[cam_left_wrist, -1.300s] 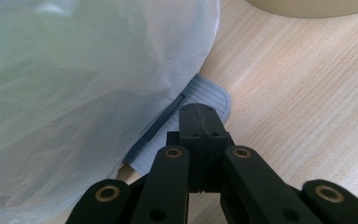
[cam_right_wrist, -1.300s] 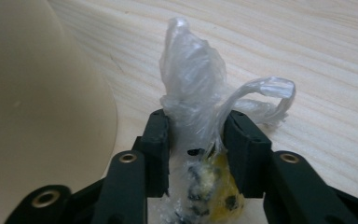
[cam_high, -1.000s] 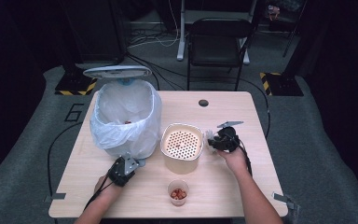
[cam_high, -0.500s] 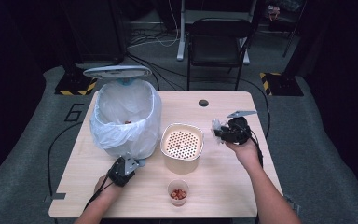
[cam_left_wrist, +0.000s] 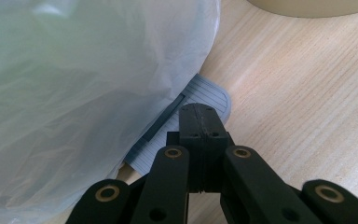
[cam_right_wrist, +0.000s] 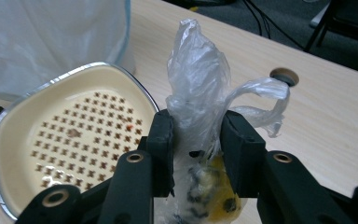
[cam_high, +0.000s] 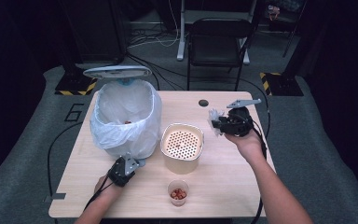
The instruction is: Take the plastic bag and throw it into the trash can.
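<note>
My right gripper (cam_high: pixel 220 123) hangs above the table's right side, shut on a knotted clear plastic bag (cam_right_wrist: pixel 193 79) with yellow and dark scraps inside. The bag's twisted top sticks up between the pads (cam_right_wrist: pixel 161 140). Left of it stands a cream container with a perforated insert (cam_high: pixel 182 144), seen close in the right gripper view (cam_right_wrist: pixel 74 135). My left gripper (cam_left_wrist: pixel 200 119) is shut with nothing between its jaws, its tips resting on the grey ribbed pedal (cam_left_wrist: pixel 207 95) at the foot of the bin (cam_high: pixel 126 116). The bin has a white liner (cam_left_wrist: pixel 74 93) and its lid (cam_high: pixel 116 71) stands up.
A small cup (cam_high: pixel 178 192) of red pieces sits near the front edge. A round cable hole (cam_high: pixel 203 102) lies at the table's far side. A chair (cam_high: pixel 219 42) stands behind the table. Cables trail off both table sides.
The right gripper has risen off the table with the plastic bag and drifted slightly away from the person. The left gripper stays on the pedal.
</note>
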Motion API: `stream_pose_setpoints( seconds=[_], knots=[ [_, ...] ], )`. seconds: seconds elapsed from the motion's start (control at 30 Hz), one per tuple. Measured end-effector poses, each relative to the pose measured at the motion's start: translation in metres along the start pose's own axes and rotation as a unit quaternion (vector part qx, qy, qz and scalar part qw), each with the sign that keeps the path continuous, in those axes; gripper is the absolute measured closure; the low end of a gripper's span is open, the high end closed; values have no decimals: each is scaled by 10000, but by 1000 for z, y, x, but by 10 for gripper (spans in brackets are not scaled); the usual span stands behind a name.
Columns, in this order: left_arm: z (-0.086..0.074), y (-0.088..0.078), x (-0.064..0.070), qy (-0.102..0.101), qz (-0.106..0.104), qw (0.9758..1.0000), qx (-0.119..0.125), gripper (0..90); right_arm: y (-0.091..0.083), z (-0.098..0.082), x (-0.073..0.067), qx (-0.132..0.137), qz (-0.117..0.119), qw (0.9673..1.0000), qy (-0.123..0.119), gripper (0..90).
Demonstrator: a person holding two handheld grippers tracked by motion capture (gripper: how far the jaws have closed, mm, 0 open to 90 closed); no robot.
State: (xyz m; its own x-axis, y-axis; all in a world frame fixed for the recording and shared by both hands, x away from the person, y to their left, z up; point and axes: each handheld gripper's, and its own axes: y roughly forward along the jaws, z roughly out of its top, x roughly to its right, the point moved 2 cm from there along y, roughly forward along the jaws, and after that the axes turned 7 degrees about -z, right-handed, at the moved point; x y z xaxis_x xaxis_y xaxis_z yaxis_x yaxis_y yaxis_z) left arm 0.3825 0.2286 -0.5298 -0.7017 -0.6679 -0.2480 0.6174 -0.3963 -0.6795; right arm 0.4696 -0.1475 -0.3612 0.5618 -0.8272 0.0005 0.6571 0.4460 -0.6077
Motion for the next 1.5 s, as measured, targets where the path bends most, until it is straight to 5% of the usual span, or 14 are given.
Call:
stream_pose_setpoints(
  seconds=[0.73, 1.1, 1.5],
  knots=[
    [0, 0, 0, 19, 30, 10000, 2, 900, -9, 55, -45, 331, 537, 9971, -423, 662],
    [1, 0, -1, 100, 93, 9999, 6, 900, 2, 89, -93, 431, 1075, 9904, -758, 661],
    [1, -1, -1, 83, 55, 9999, -29, 900, 8, 118, -131, 382, 1297, 9848, -1092, 662]
  ],
)
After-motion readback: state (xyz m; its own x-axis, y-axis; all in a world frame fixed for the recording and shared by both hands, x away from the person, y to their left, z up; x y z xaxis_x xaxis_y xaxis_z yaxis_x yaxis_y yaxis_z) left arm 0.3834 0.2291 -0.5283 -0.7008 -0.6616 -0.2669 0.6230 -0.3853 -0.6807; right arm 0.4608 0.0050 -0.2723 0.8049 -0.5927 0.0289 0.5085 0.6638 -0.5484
